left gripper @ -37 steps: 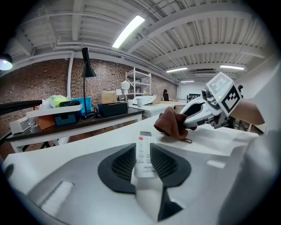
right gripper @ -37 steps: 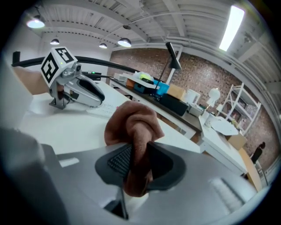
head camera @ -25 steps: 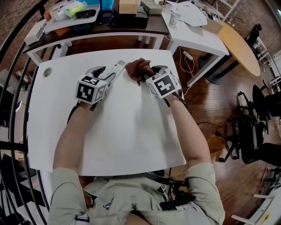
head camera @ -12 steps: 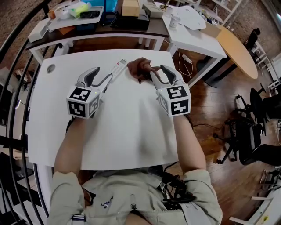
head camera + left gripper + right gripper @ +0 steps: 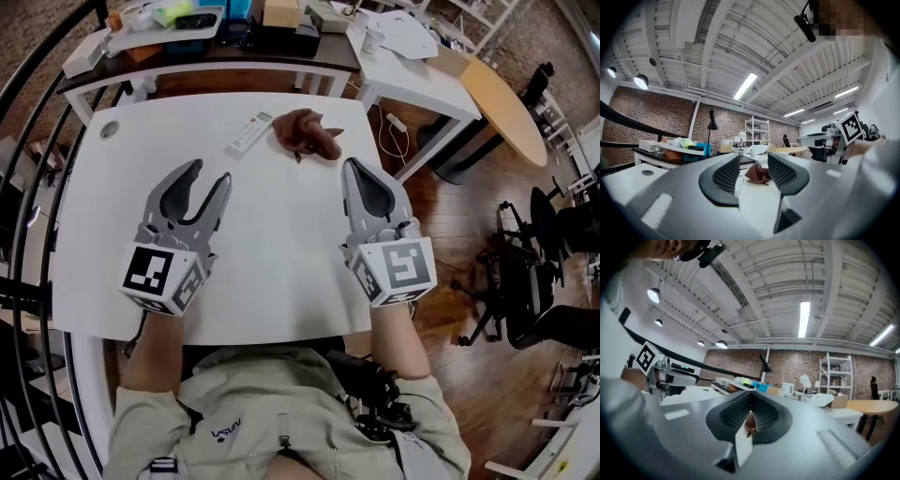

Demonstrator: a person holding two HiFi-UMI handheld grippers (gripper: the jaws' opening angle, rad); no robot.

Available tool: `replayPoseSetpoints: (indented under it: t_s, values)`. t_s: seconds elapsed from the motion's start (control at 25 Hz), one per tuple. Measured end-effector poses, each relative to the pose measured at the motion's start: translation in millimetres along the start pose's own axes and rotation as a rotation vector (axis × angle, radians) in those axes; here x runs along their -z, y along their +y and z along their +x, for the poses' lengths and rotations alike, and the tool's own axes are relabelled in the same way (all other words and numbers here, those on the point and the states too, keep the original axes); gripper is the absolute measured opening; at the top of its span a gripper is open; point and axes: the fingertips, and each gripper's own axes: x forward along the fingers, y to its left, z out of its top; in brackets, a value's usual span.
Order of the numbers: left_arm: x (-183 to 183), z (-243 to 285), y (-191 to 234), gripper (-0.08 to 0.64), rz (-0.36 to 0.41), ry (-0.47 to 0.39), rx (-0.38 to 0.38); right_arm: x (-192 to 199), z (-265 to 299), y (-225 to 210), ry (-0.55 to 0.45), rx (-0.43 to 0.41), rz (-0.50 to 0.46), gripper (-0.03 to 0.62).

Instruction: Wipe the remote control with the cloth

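1. Currently no wiping is under way: the remote control (image 5: pixel 250 132) lies flat near the far edge of the white desk (image 5: pixel 272 262), and no gripper touches it.
2. The cloth (image 5: pixel 305 134), brown and crumpled in a heap, sits just beside the remote control on its right. I cannot tell whether the two touch.
3. The left gripper (image 5: pixel 209 172) hovers well short of the remote control, on the person's side of it. Its jaws have just been closing a little and stand partly apart with nothing between them.
4. The right gripper (image 5: pixel 352 165) hovers well back from the remote control too, off to its right and nearer the person. Its jaws have just closed and press together on nothing.
5. Judging by this, either the wipe is over and both things are set down, or it has not begun. Whether the remote control is clean is too small to tell.
6. If wiping is left, one gripper must take up the cloth and bring it onto the remote control.
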Motion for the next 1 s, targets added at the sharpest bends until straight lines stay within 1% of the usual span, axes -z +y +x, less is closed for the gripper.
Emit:
replayPoseSetpoints:
  t_s: [0.12, 0.2, 0.24, 0.32, 0.4, 0.52, 0.56, 0.64, 0.68, 0.76, 0.88, 1.0]
  values:
    - [-7, -20, -18, 0.171, -0.017, -0.033, -0.001, -3, -18, 16, -0.008, 0.001, -0.005, 0.005]
    - [-12, -31, -31, 0.157, -0.034, -0.043, -0.013, -11, -27, 29, -0.030, -0.004, -0.009, 0.005]
    - [-13, -36, -36, 0.144, -0.030, -0.044, -0.021, -14, -32, 35, -0.041, -0.009, -0.005, 0.005]
    - [-13, -45, -43, 0.120, 0.007, -0.043, -0.032, -14, -42, 44, -0.044, -0.017, -0.002, 0.005]
    - [-13, -52, -51, 0.107, 0.045, -0.041, -0.038, -8, -51, 51, -0.032, -0.018, -0.009, 0.005]
    - [-8, -62, -56, 0.092, 0.108, -0.040, -0.038, 4, -57, 61, -0.015, -0.022, 0.009, 0.005]
    - [-6, -64, -57, 0.087, 0.103, -0.041, -0.043, 10, -58, 65, -0.003, -0.024, 0.018, 0.005]
    - [-5, -67, -62, 0.077, 0.058, -0.041, -0.059, 19, -62, 72, 0.014, -0.028, 0.028, 0.005]
    - [-3, -68, -63, 0.075, 0.057, -0.040, -0.061, 22, -64, 74, 0.018, -0.028, 0.029, 0.005]
    - [6, -71, -64, 0.057, 0.084, -0.033, -0.063, 28, -67, 79, 0.028, -0.025, 0.035, 0.005]
    - [15, -74, -66, 0.031, 0.042, -0.024, -0.090, 38, -72, 86, 0.047, -0.024, 0.056, 0.005]
    - [19, -77, -68, 0.011, 0.015, -0.024, -0.107, 42, -74, 91, 0.052, -0.028, 0.071, 0.004]
